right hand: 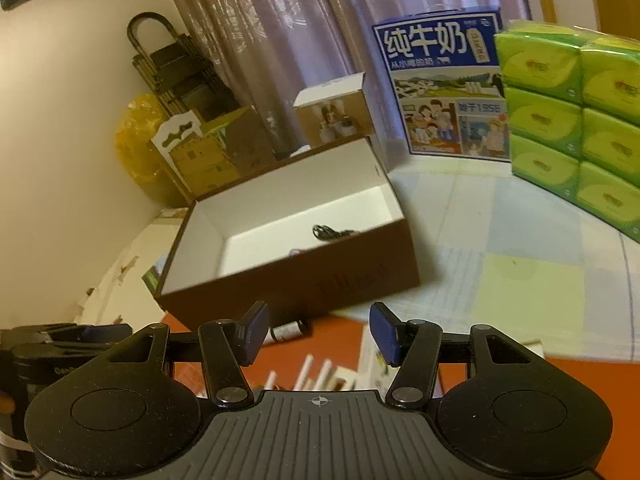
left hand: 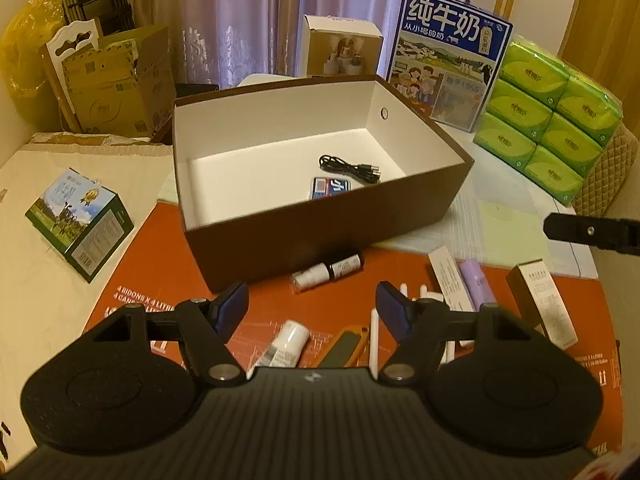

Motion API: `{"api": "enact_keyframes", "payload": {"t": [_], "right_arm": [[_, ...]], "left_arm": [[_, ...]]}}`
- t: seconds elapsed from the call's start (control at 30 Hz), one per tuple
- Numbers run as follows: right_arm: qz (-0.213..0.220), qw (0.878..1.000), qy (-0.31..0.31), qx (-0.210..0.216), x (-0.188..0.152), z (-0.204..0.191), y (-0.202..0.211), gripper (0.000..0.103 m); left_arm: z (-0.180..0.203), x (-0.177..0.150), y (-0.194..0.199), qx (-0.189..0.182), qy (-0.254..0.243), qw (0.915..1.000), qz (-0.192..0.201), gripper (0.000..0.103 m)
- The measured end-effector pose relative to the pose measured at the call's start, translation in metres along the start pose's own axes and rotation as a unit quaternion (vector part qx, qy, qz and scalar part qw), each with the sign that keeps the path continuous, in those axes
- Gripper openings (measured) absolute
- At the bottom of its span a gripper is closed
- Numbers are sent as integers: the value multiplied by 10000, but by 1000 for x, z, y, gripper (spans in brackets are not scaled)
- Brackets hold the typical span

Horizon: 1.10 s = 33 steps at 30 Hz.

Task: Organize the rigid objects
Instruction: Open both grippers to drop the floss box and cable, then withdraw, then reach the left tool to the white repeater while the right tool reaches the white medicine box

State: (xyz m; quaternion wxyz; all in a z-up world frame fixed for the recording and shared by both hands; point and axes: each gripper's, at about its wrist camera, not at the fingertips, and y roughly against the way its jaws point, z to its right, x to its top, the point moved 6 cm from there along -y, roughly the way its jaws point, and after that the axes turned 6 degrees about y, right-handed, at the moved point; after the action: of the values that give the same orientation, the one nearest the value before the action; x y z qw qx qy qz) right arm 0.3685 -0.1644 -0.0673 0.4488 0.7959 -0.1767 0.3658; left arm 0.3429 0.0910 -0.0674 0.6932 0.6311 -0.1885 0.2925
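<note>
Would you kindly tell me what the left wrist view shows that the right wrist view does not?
Only the left wrist view shows the blue card inside the brown box, the green carton on the table and the orange utility knife. Only the right wrist view shows the black arched rack by the wall. Both show the brown box holding a black cable, the blue milk carton and green tissue packs.

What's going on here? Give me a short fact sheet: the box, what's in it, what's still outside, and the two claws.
box: brown box, lid off, white inside
in box: black cable; small blue packet
still outside: two small bottles, white tube, purple tube, on orange sheet
left gripper: open, holds nothing
right gripper: open, holds nothing
</note>
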Motion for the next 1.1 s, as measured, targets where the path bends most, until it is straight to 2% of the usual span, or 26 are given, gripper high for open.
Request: {"api": "enact_keyframes", "payload": {"t": [0.33, 0.73, 1.1], "right_arm": [[-224, 9994, -68, -264, -44, 7, 26, 53], [-600, 9967, -119, -531, -91, 15, 39, 53], [-831, 9941, -46, -696, -114, 24, 47, 53]], "left_arm": [[2, -34, 12, -59, -2, 9999, -146, 67], [35, -72, 11, -324, -335, 9976, -516, 67], [56, -86, 6, -463, -530, 9953, -664, 67]]}}
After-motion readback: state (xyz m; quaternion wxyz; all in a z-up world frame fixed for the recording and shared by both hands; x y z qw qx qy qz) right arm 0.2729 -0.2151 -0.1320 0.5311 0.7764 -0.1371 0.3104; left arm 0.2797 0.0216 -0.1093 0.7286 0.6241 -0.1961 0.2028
